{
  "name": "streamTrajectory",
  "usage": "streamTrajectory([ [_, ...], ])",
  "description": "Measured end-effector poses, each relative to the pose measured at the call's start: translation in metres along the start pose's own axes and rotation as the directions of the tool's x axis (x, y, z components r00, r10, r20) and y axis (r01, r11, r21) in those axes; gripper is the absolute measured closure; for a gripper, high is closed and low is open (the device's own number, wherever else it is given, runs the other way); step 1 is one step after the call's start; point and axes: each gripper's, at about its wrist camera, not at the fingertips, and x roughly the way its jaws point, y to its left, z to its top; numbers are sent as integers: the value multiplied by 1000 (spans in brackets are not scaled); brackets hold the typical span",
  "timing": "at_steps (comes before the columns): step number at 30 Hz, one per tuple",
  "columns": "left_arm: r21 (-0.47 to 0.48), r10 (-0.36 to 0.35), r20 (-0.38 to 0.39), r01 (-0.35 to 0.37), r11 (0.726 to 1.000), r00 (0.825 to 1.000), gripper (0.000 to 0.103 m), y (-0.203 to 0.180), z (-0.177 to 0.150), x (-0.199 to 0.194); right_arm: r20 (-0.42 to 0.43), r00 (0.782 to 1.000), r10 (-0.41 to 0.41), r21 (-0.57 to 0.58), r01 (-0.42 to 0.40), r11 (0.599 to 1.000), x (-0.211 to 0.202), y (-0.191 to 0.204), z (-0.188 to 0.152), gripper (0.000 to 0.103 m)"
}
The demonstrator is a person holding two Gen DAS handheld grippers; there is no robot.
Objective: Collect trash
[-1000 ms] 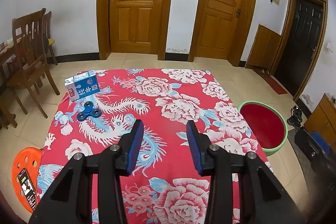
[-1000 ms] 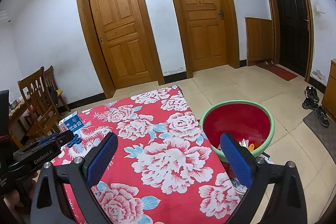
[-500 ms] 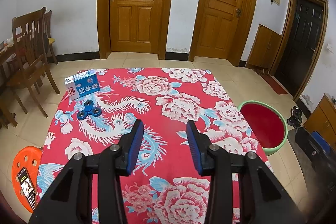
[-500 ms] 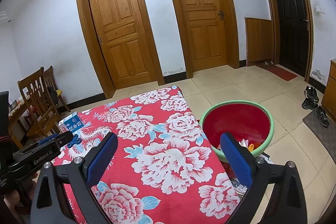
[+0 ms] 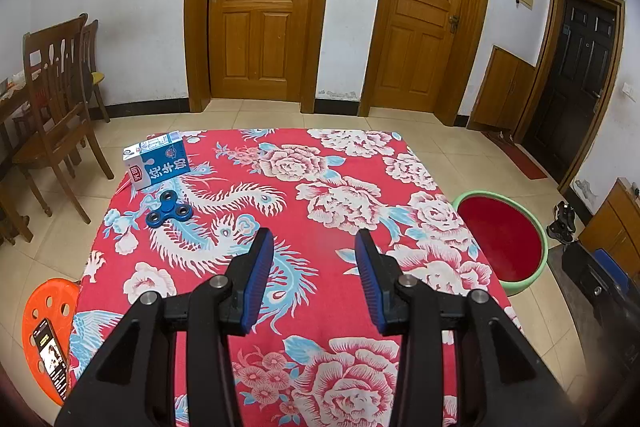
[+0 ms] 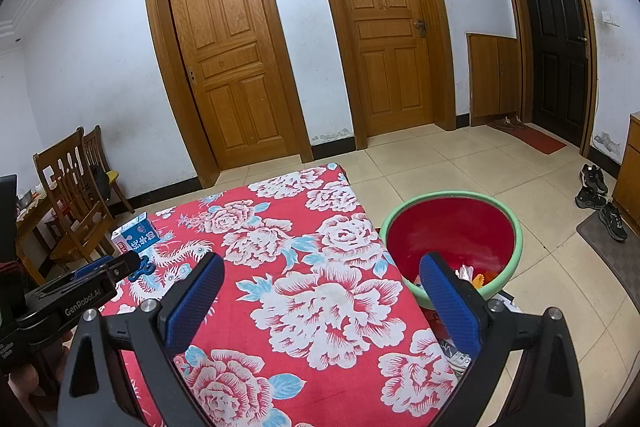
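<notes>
- Both pairs of fingers are spread apart and hold nothing. The left gripper (image 5: pixel 310 267) hovers above the near middle of the table (image 5: pixel 344 163); the right gripper (image 6: pixel 320 291) hovers above the table's near right part, its gap wider.
- The table wears a red cloth with white flowers and a blue-white dragon.
- The carton (image 5: pixel 157 161), blue and white, lies at the far left corner of the table. It looks like the trash still to be picked up.
- Just nearer than the carton lies a blue spinner (image 5: pixel 169 213), a toy with three lobes, apart from the carton.
- From the left gripper, the carton lies far and to the left, well apart. Its long side runs roughly left to right, slightly slanted.
- The left gripper is the nearer one; in the right view it shows at the left edge, between the right gripper and the carton.
- The basin (image 6: pixel 452 239), red inside with a green rim, sits on the floor just beside the table's right edge. Some scraps lie in its near part.
- Judgement: the left gripper would reach forward and leftward, passing over or beside the spinner, then carry the carton right across the table to the basin.
</notes>
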Motion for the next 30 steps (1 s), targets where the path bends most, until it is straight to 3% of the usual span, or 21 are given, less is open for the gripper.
streamTrajectory([
  [23,-2,3,-6,-3,1000,1000,61,0,-4,1,-1,1000,0,1,0,1000,0,0,-1,3],
  [30,-3,7,-51,-8,1000,999,61,2,-6,13,-14,1000,-6,2,6,1000,2,1,-2,3],
])
